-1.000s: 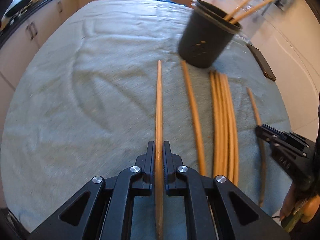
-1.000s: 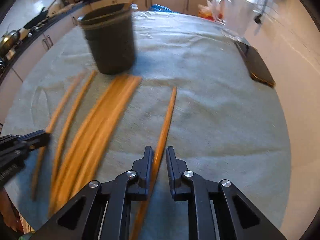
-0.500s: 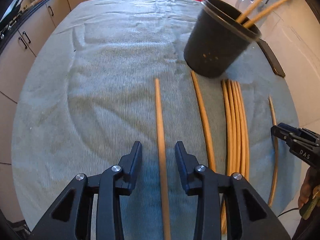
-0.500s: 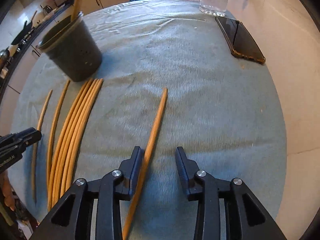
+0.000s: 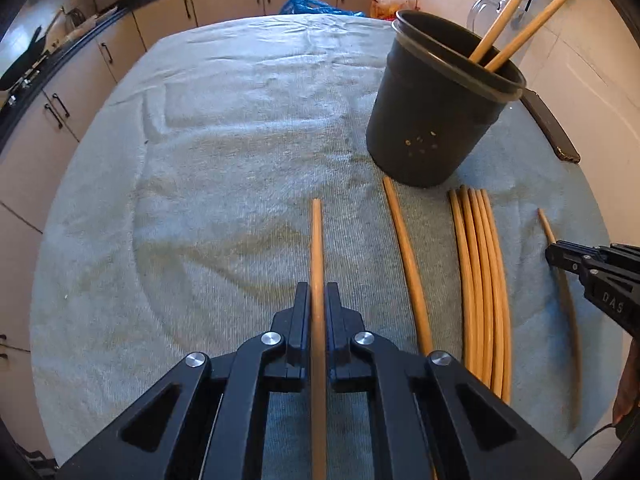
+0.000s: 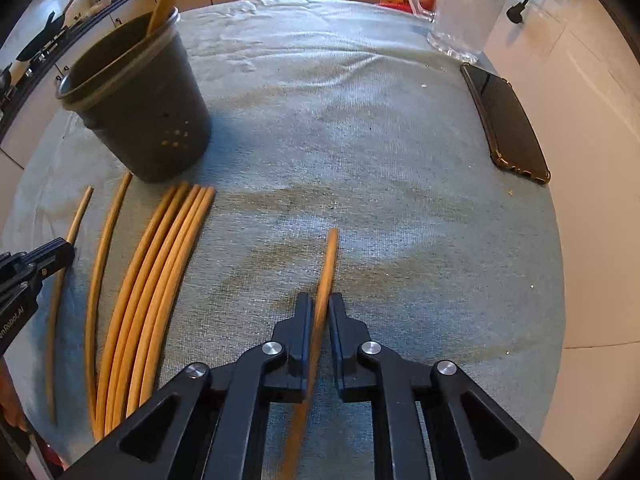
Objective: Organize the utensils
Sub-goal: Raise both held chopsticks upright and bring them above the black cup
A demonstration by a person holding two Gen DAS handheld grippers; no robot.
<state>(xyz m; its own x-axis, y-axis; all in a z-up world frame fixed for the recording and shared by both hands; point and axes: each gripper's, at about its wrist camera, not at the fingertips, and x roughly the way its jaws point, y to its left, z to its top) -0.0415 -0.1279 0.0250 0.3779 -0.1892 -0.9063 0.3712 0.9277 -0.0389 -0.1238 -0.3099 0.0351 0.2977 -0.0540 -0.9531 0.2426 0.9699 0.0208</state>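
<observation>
A wooden chopstick [image 5: 317, 248] lies on the grey-blue cloth, and my left gripper [image 5: 319, 292] is shut on it, jaws closing tight with both pads pressing its sides. My right gripper [image 6: 320, 300] is likewise shut on another chopstick [image 6: 329, 256], which shows blurred between the jaws. A dark round holder [image 5: 432, 120] stands upright behind, with two chopsticks [image 5: 516, 20] leaning in it. Between the grippers lie a single chopstick [image 5: 404, 256] and a bundle of several chopsticks [image 5: 480, 280]. The holder [image 6: 144, 112] and the bundle [image 6: 160, 272] also show in the right wrist view.
A phone [image 6: 504, 120] lies at the cloth's right edge with a glass jug [image 6: 464, 12] behind it. Kitchen cabinets [image 5: 224, 0] run along the back and left. The cloth [image 5: 224, 152] covers the whole tabletop.
Both grippers stood open around their chopsticks half a second ago and have closed on them again. Both hands shifted across the table, so the chopsticks' far ends sit nearer.
</observation>
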